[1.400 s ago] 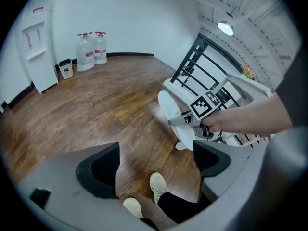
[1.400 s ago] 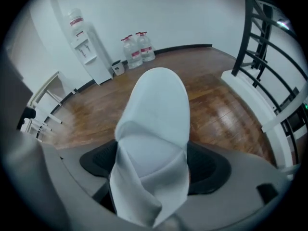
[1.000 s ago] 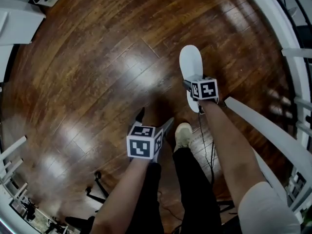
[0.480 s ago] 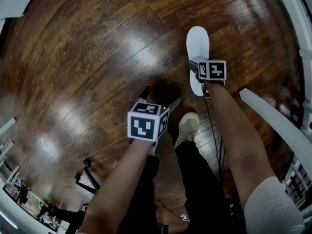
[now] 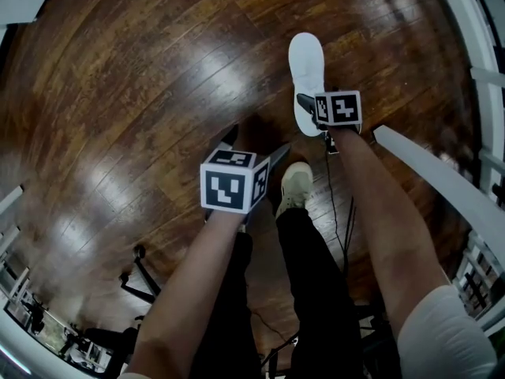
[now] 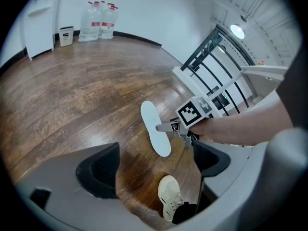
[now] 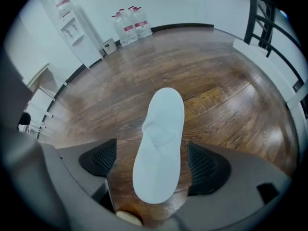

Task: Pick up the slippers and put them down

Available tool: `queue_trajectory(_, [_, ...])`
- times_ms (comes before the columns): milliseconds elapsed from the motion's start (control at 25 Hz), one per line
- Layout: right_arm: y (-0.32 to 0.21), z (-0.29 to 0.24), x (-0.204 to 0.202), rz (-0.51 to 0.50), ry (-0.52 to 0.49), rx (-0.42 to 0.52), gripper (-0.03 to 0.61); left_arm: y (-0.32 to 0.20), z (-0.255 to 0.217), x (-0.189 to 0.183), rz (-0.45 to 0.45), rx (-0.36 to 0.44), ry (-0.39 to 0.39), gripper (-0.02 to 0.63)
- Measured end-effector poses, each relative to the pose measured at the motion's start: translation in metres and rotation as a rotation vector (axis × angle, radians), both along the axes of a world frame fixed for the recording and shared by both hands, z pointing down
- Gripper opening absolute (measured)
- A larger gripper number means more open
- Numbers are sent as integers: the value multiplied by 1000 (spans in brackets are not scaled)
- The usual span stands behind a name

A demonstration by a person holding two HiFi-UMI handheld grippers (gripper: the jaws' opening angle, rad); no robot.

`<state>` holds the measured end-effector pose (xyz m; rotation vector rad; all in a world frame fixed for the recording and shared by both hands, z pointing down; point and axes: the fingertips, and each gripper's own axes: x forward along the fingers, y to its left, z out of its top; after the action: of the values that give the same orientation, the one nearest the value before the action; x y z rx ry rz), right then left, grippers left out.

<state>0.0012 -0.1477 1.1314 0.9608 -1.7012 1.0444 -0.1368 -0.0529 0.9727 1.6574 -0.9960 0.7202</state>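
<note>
One white slipper on the floor, jaws barely clear of it

Only one flat white cloth slipper [image 7: 161,143] shows up in any view, so I can't say where its mate is. It lies on the glossy dark brown plank floor [image 5: 142,93], toe pointing to 12 o'clock in the head view. The right gripper [image 7: 153,161] straddles its heel end. Its jaws are spread with a sliver of floor showing on each side, so the ribbed black pads [image 7: 207,165] aren't pressing on it. The left gripper [image 6: 155,165] is spread wide with nothing in it, just floor and the person's cream sneaker [image 5: 296,186] showing between the jaws.

What could go wrong, as I read it:
- The clearance on the right is thin. If that gripper lifts away crooked, a pad could catch the soft edge and drag or flip the slipper.
- That floor looks slick and the slipper looks light, so any nudge probably slides it.
- The sneaker sits near 6 o'clock of the slipper's heel, so one step forward could land on it.
- A thin black cable [image 5: 330,204] hangs from the right gripper and could brush things.

Texture-wise, the slipper is a thin, floppy, rounded oval with a soft upper over the toe half. Pinched at one end, I'd expect it to droop.
</note>
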Motion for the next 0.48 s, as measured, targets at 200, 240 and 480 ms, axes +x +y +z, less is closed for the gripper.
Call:
queue_trajectory(200, [18,-88,-4,9,-18,15,480,6,-81,-6,26,16,-12,480])
queue_trajectory(240, [23,-110,-4,9,-22,21,480,7,-101,-6,41,23,-15,480])
queue_trajectory(480, [107,-282,2,4,-73,-3,480,33,-257,-19,149,60,-30,480])
